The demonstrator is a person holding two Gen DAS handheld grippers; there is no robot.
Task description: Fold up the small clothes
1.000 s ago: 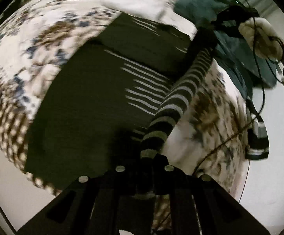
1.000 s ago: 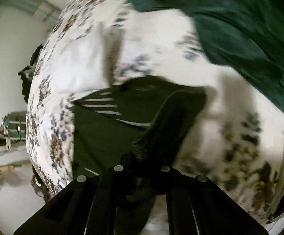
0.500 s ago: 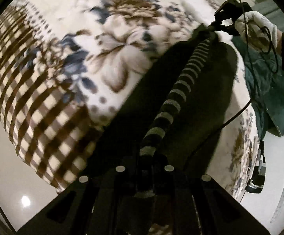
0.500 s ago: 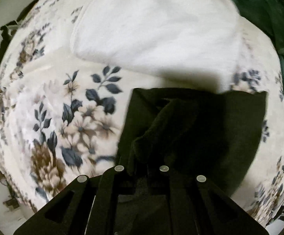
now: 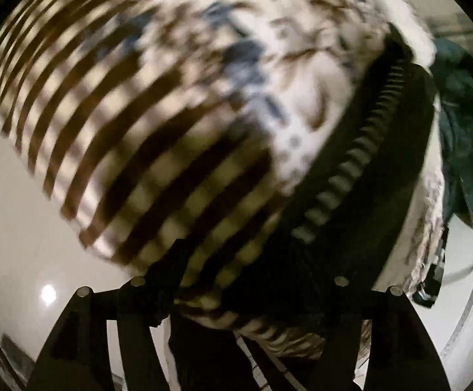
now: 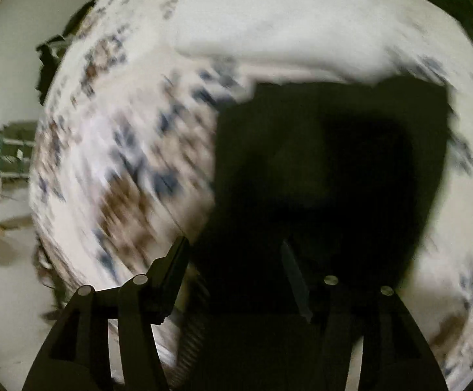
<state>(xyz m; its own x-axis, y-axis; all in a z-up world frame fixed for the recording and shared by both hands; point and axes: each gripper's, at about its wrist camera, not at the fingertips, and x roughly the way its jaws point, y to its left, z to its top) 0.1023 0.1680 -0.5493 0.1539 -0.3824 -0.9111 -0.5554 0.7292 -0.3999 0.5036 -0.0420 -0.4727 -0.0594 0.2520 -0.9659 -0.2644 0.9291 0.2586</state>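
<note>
A dark garment [image 5: 340, 228] with a grey-striped edge [image 5: 350, 169] lies folded on the flowered bed cover [image 5: 236, 65], running from the lower middle to the upper right of the blurred left wrist view. My left gripper [image 5: 252, 280] hovers low over its near end. Its jaws are opening, wide apart, and the cloth lies loose beneath them. In the right wrist view the same garment [image 6: 334, 163] is a dark flat block. My right gripper [image 6: 252, 277] is over its near edge, its jaws opening too, with no pad pressing the cloth.
A white cloth [image 6: 285, 16] lies just beyond the dark garment. A dark green garment [image 5: 464, 137] is heaped at the right side of the bed. The bed's checked border [image 5: 122, 163] falls to pale floor [image 5: 18, 228]. A striped item [image 5: 432, 280] hangs at the bed's right edge.
Both grippers were shut on the dark garment, stretching its striped edge between them. They came down over the bed, and now both jaws stand apart with the garment lying flat.
</note>
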